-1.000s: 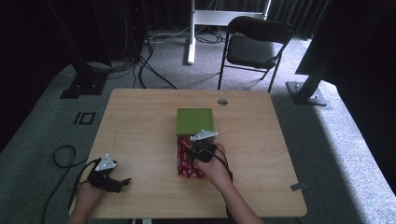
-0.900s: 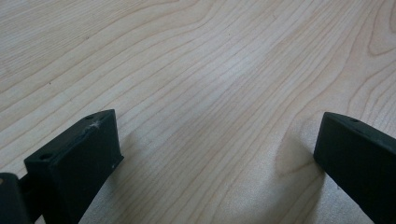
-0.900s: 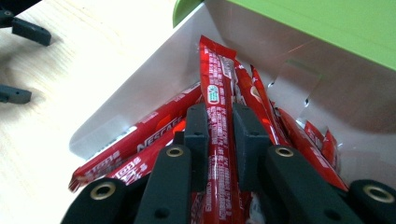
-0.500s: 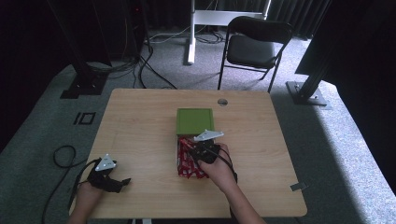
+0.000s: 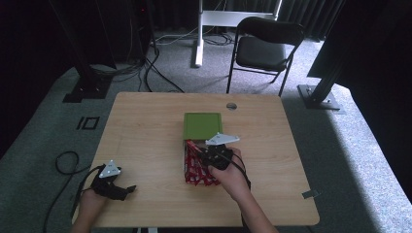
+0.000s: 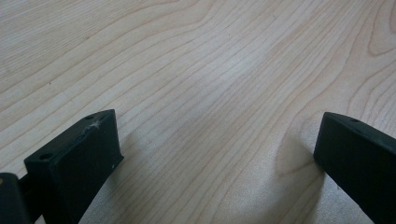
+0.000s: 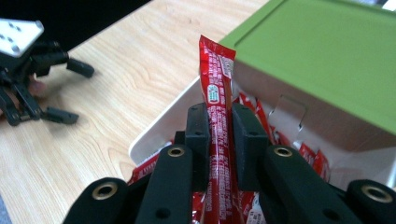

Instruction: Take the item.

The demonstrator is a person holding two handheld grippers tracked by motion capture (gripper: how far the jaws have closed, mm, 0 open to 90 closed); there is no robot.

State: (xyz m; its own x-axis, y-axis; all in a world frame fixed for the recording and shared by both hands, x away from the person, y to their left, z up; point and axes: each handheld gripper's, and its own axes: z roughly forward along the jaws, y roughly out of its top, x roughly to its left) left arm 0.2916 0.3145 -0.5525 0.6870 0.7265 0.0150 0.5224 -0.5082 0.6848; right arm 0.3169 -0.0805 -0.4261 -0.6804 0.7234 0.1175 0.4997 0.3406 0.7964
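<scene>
High view: right gripper (image 5: 210, 156) working over box (image 5: 190, 171) w/ green lid (image 5: 202, 125).
Left gripper view: jaws standing wide, nothing btwn.
Right gripper view: jaws pinching red packet (image 7: 217, 112) above box; thin grip, risking slipping or snagging neighbours.
</scene>
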